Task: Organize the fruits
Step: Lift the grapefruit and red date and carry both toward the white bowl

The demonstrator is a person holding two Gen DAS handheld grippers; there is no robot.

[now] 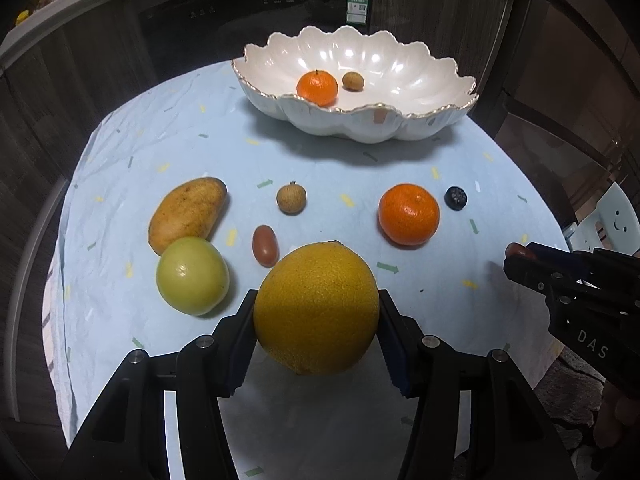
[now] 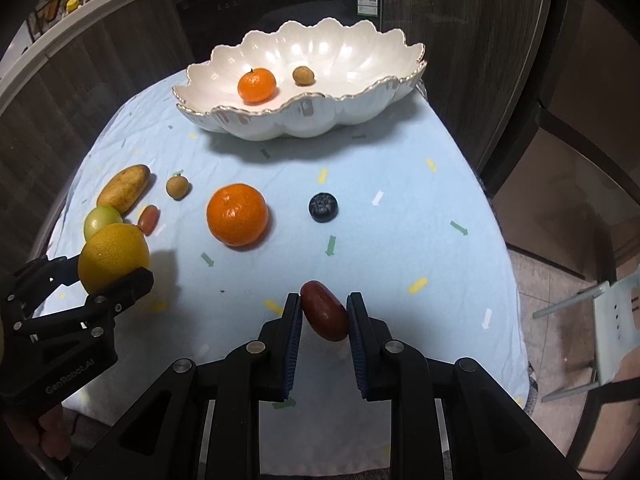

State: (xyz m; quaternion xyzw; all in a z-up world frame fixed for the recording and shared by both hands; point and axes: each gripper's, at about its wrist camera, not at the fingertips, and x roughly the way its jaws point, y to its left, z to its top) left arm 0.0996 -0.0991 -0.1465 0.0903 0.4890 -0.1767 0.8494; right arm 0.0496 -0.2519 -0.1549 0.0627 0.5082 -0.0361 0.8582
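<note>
Large yellow citrus (image 1: 316, 308) clamped in left gripper (image 1: 316, 316) at its widest girth, above cloth; likely heavy, firm. Right gripper (image 2: 324, 316) pinches small red fruit (image 2: 324, 316): light, soft, possibly slippery. Bowl (image 1: 400, 128) beyond.

Behind the pale blue confetti-print tablecloth (image 2: 400, 240): dark built-in appliance (image 2: 280, 4), dark wood-grain cabinets (image 2: 460, 60), pale plastic chair (image 2: 616, 320).

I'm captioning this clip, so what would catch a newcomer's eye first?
The big yellow citrus gripped in the left tool near the table's front. Behind it, the scalloped white bowl holds a tangerine and a small brown fruit. The right tool pinches a dark red fruit.
</note>
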